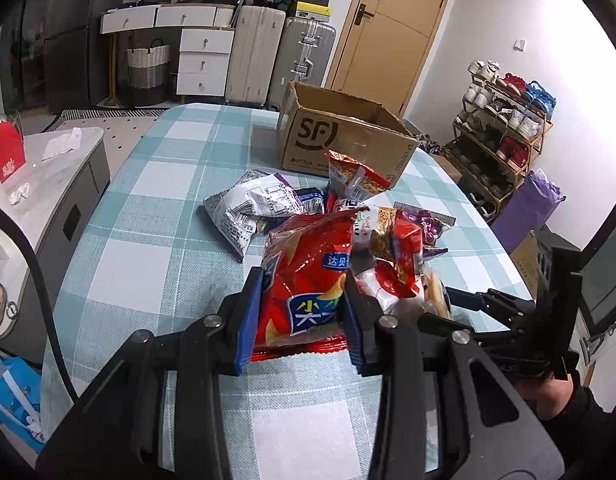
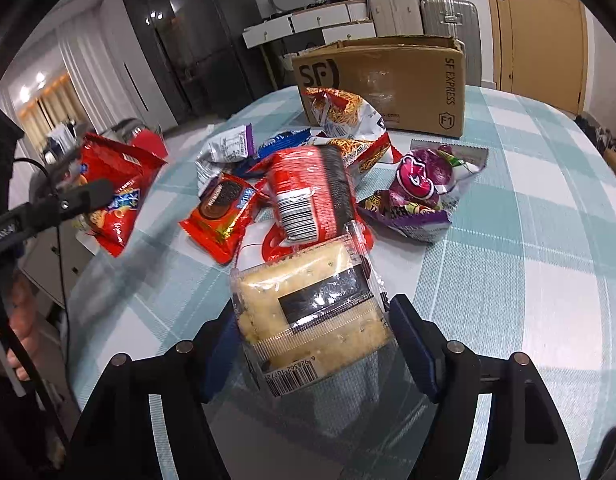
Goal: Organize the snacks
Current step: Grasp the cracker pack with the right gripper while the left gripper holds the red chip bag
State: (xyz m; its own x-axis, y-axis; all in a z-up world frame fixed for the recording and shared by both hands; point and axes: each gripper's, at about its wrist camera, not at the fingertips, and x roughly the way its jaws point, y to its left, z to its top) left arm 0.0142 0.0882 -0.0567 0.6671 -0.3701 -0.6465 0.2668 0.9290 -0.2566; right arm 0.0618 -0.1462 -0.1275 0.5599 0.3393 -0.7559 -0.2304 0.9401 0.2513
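My left gripper (image 1: 303, 282) is shut on a red chip bag (image 1: 308, 264), its blue pads pinching the bag's lower half; in the right wrist view that red chip bag (image 2: 115, 192) hangs at the left above the table edge. A clear pack of pale crackers (image 2: 308, 312) lies between the fingers of my right gripper (image 2: 314, 332). The pads sit close on either side without visibly pressing it, so this gripper reads as open. Behind it is a pile of snacks: a red sleeve of dark biscuits (image 2: 308, 196), a red Oreo pack (image 2: 223, 208), a purple bag (image 2: 420, 184) and a noodle-snack bag (image 2: 344, 116).
An open-topped SF cardboard box (image 1: 348, 136) stands at the table's far side, behind the pile. A silver-white bag (image 1: 247, 204) lies left of the pile. The teal checked tablecloth (image 1: 167, 208) is bare on the left. A grey cabinet (image 1: 47, 200) and a shoe rack (image 1: 504, 132) flank the table.
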